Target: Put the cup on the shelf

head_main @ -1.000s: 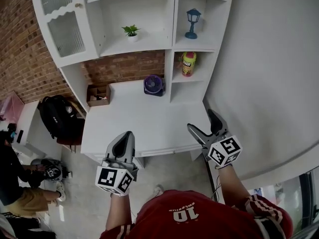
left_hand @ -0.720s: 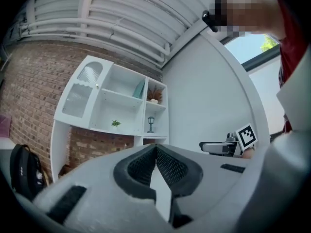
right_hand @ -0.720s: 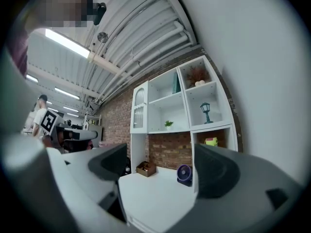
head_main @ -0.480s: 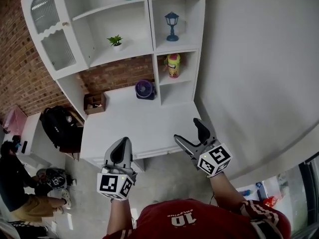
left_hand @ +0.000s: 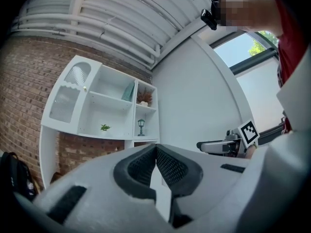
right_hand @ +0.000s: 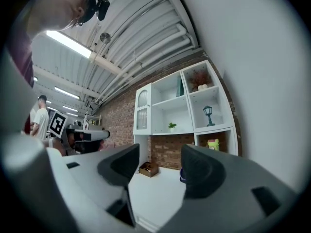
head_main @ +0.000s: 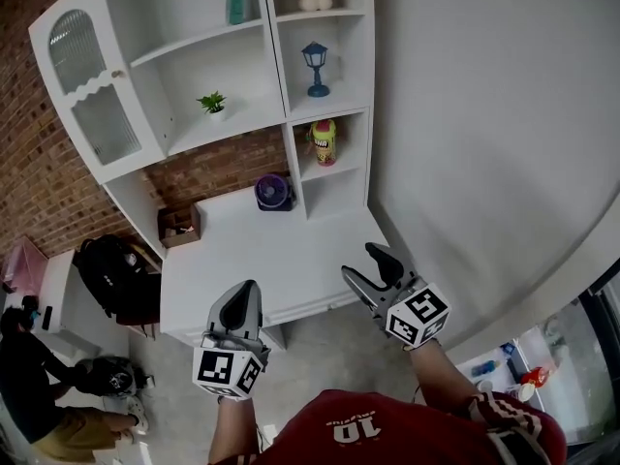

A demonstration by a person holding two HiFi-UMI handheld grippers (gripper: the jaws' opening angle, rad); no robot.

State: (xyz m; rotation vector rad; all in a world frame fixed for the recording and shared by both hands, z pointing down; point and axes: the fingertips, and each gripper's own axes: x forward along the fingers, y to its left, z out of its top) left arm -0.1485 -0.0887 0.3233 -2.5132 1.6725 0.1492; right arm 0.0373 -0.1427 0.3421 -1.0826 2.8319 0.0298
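White shelf unit (head_main: 208,129) is sitting higher and further left in the head view than a second ago, and looking smaller. I am drawing both hands back from the desk (head_main: 252,260).

- Right gripper (head_main: 360,263): its jaws have just been closing from wide to roughly half open. Its own view is showing only bare desk and brick wall in the gap, so it is carrying nothing.
- Left gripper (head_main: 246,291): pads are meeting tip to tip, nothing pinched between them.
- The cup (head_main: 325,141), yellow-green with a printed face, is standing upright in the right column's middle compartment, under the lantern (head_main: 315,68) and above an empty bottom compartment. Neither gripper is touching it; both are well apart from it.

I am reading this as the placing already done and the hands retreating. I cannot rule out another cup out of sight, but none is showing.

Around:
- a purple fan (head_main: 273,192) is sitting on the desk just beside the shelf's lower right column;
- a small potted plant (head_main: 212,105) is on the wide left shelf;
- a brown box (head_main: 178,226) is at the desk's back left corner;
- a black backpack (head_main: 111,269) is on a chair beside the desk;
- a seated person (head_main: 29,386) is on the floor at far left.

Nothing is standing between the grippers and the shelf. The fan is the only thing near that path.
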